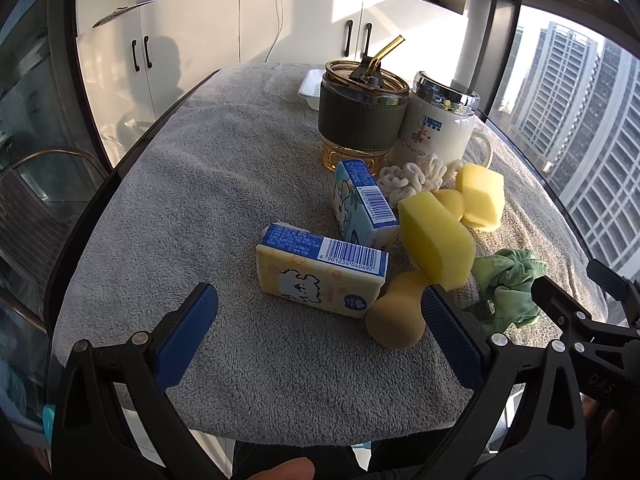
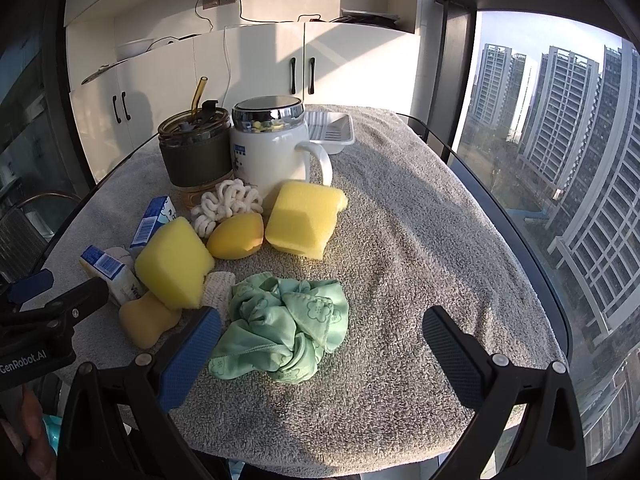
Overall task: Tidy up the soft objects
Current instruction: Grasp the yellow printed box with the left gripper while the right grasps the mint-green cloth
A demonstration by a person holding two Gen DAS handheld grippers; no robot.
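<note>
Soft items lie clustered on a grey towel-covered table (image 1: 200, 208). In the left wrist view my left gripper (image 1: 320, 312) is open just short of a yellow tissue pack (image 1: 320, 276) and a tan gourd-shaped sponge (image 1: 396, 314). Behind them lie a blue tissue pack (image 1: 362, 204), yellow sponges (image 1: 436, 240) (image 1: 482, 194), a white chenille scrunchie (image 1: 416, 174) and a green cloth (image 1: 508, 284). In the right wrist view my right gripper (image 2: 322, 330) is open around the near side of the crumpled green cloth (image 2: 284, 332); the sponges (image 2: 174, 262) (image 2: 304, 218) and a yellow egg-shaped sponge (image 2: 236, 236) sit beyond.
A dark green tumbler with a straw (image 1: 362, 112) and a white lidded mug (image 1: 438, 128) stand behind the pile, with a white tray (image 2: 332, 128) at the far edge. Bare towel spreads to the right (image 2: 420, 220). White cabinets (image 2: 248, 68) and a tall window (image 2: 560, 160) surround the table.
</note>
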